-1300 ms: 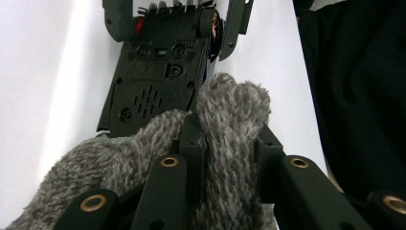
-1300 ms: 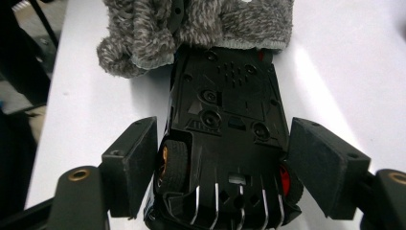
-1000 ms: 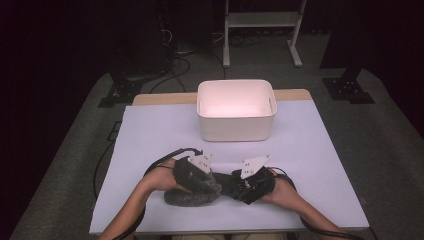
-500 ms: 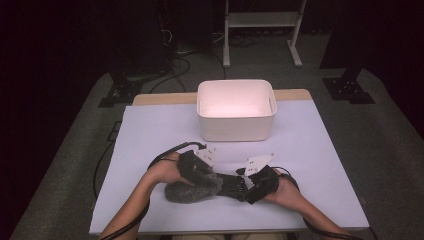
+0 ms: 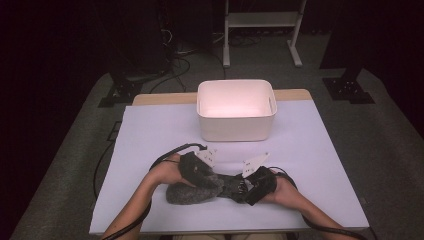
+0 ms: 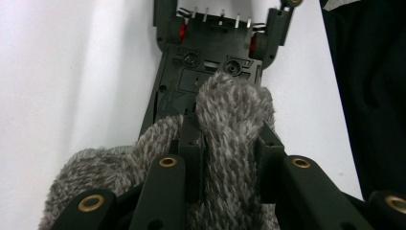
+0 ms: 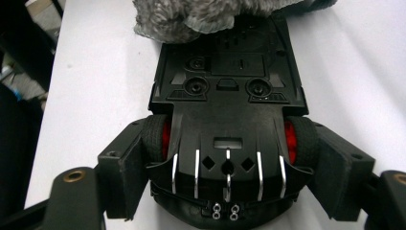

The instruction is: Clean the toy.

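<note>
On the left of the near edge of the white tabletop, the left gripper lies over a grey knitted sock, a fuzzy, speckled piece bunched on the surface just in front of the person. In the left gripper view its jaws are clenched on a fold of the sock: the knit bulges up between the two black pads and spills out below them to the left.

Just right of the sock, touching it, lies a black toy car, flipped over with its underside up. The sock drapes over one end of the chassis, and in the left gripper view the toy car stretches away beyond the pinched fold, red wheel hubs and a row of metal contacts at its far end.

Further right, the right gripper meets the car's other end. In the right gripper view its jaws stand on either side of the toy car, the pads right against the red-hubbed wheels, grasping the car across its width; they have just eased a little closer together. The sock covers the car's far end there.

Well behind, at mid-tabletop, sits a white bin.
</note>
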